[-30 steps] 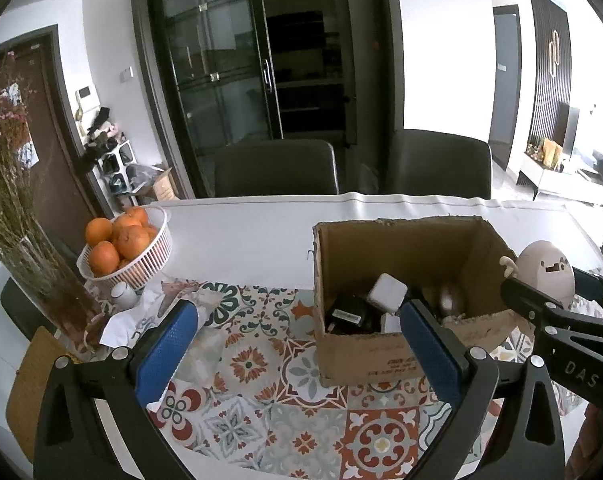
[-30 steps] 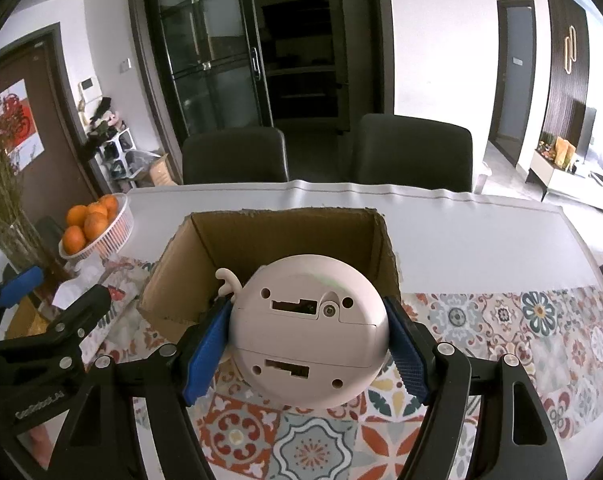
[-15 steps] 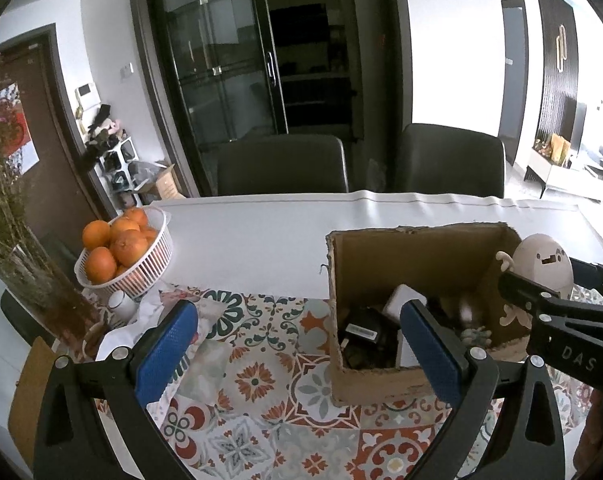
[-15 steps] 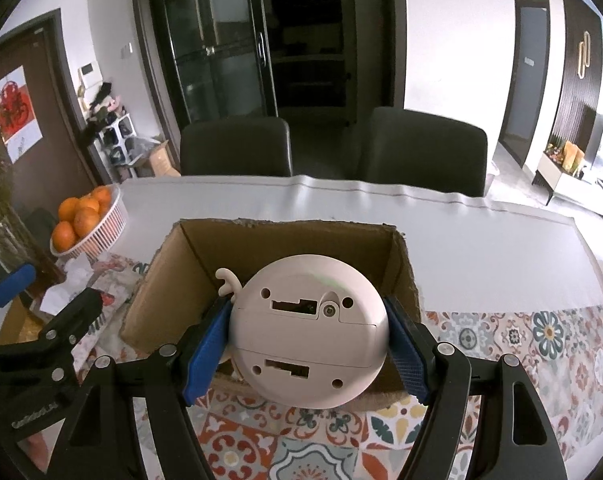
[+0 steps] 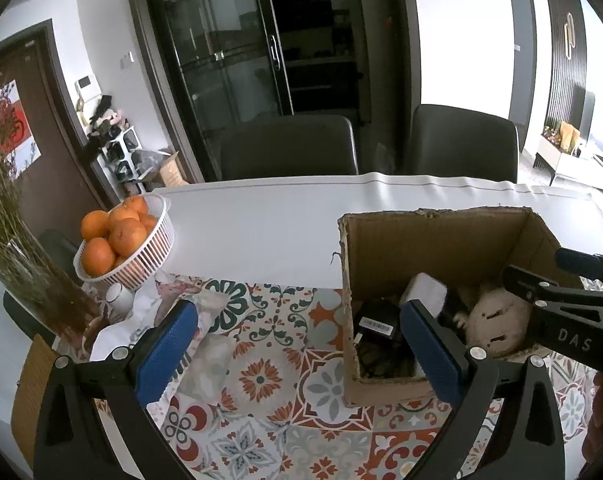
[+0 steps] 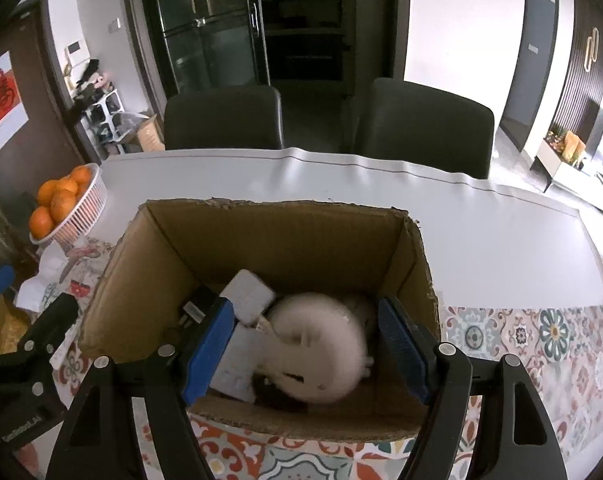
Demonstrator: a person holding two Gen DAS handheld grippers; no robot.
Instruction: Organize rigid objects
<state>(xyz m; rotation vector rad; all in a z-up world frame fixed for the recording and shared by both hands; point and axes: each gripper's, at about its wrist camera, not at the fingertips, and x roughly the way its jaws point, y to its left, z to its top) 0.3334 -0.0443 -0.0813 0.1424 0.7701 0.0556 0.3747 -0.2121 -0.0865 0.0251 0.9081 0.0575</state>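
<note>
The round cream toy (image 6: 321, 354) lies inside the cardboard box (image 6: 285, 236), in its near right part, blurred in the right wrist view as if tumbling or just settling. It sits between the two blue pads of the right gripper (image 6: 307, 346) but below them, and neither pad appears to touch it: the fingers (image 6: 401, 344) are spread wider than the toy, with a gap visible on each side. So the toy lies straight down and slightly ahead from the right fingers, resting among the box's other contents. To its left in the box stands a white rectangular block (image 6: 248, 299), tilted, touching or nearly touching the toy; a black device with a label (image 5: 375, 322) lies further left, against the box's left wall.

The toy has no clear long axis; it is nearly round, its flat underside with slots turned toward the left wrist camera. The right gripper is far nearer it than the left gripper (image 5: 297, 354), which hovers spread and empty outside the box, off its left near corner, above the patterned mat (image 5: 261, 380).

My judgement is that this item is now stowed and the right hand's next move is a straight lift clear of the box's near wall. Left of the box on the desk (image 5: 261, 220) stands a white basket of oranges (image 5: 121, 240).
</note>
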